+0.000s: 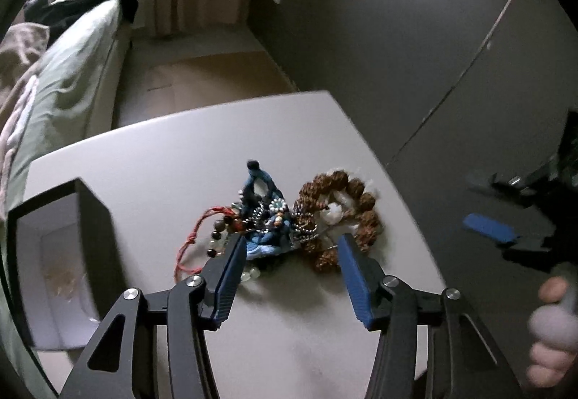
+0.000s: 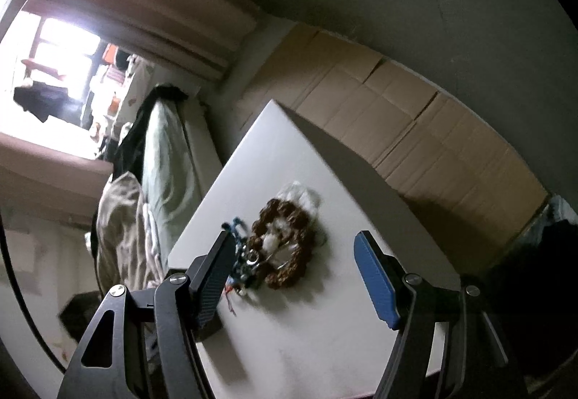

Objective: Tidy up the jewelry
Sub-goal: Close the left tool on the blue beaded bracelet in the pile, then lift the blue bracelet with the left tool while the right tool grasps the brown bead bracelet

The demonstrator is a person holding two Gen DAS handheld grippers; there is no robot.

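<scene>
- The jewelry pile [image 1: 278, 225] lies mid-tabotop, nearer the right edge: a brown bead bracelet [image 1: 339, 215], a blue woven piece [image 1: 263, 204] and a red cord [image 1: 191, 243] tangled together.
- The left hand-held gripper [image 1: 289, 247] is spread wide and empty, its fingers straddling the pile.
- The right hand-held gripper [image 2: 292, 247] is likewise released, hovering off the tabletop [image 1: 162, 153].
- An open box [image 1: 57, 254] stands at the left edge, the likely destination.
- Advice: close on one strand only, perhaps the bracelet's outer rim, and lift slowly so snagged pieces drop free; the right can pin the rest.
</scene>
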